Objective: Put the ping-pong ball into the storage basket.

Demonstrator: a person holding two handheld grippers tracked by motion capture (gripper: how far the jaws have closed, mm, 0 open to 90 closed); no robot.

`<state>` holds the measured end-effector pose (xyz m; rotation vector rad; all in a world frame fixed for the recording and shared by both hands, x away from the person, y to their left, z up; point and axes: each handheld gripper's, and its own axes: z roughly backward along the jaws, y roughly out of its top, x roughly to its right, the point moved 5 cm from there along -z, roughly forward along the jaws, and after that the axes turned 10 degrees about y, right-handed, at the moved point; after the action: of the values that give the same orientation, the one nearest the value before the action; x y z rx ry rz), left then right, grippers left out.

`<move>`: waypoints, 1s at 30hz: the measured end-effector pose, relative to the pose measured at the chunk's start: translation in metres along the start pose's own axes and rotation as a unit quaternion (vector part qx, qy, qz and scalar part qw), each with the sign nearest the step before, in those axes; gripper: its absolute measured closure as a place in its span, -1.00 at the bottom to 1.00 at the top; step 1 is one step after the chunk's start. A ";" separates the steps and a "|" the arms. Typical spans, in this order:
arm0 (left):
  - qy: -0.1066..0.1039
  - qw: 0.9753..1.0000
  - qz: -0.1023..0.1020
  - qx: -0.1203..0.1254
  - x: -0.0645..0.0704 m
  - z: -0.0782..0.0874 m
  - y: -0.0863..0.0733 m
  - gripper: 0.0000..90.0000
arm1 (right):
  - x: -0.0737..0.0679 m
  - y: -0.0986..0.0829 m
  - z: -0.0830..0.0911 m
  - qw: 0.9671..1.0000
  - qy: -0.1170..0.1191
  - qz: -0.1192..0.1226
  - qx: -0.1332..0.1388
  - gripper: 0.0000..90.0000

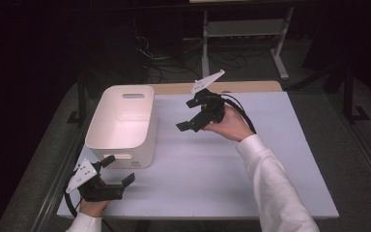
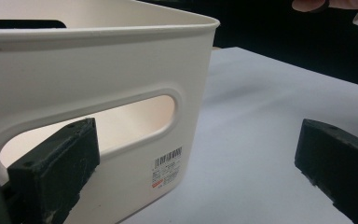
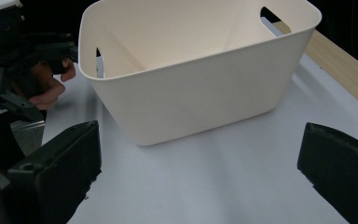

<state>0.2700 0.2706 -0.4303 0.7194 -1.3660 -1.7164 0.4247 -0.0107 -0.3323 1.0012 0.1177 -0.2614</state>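
Pale grey surface point(image 1: 251, 159) carries the empty white plastic bin with cut-out handles point(image 1: 125, 121) at ten o'clock, so I keep my left claw point(image 1: 118, 170) spread by its near handle and my right claw point(image 1: 188, 123) spread at its three o'clock, likely to grip it.

White plastic bin point(image 1: 121, 126): rectangular, rounded corners, walls tapering toward base, oval handle slot in each short end. Upright, open top, inside bare. Stands on pale table sheet, left of centre in high view, long axis running away from camera. Barcode sticker low on near end wall, under slot, lower centre of left gripper view.
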 end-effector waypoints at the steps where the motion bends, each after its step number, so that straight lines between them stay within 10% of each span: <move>1: 0.000 1.000 0.001 0.001 0.000 0.000 0.000 -1.00 | 0.000 -0.001 0.002 1.000 -0.001 -0.001 0.001 -1.00; 30: 0.005 1.000 0.005 0.001 0.000 -0.001 0.000 -1.00 | 0.006 -0.032 0.030 0.999 -0.020 -0.035 0.028 -1.00</move>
<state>0.2715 0.2702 -0.4308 0.7187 -1.3625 -1.7023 0.4213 -0.0538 -0.3439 1.0477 0.1098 -0.3504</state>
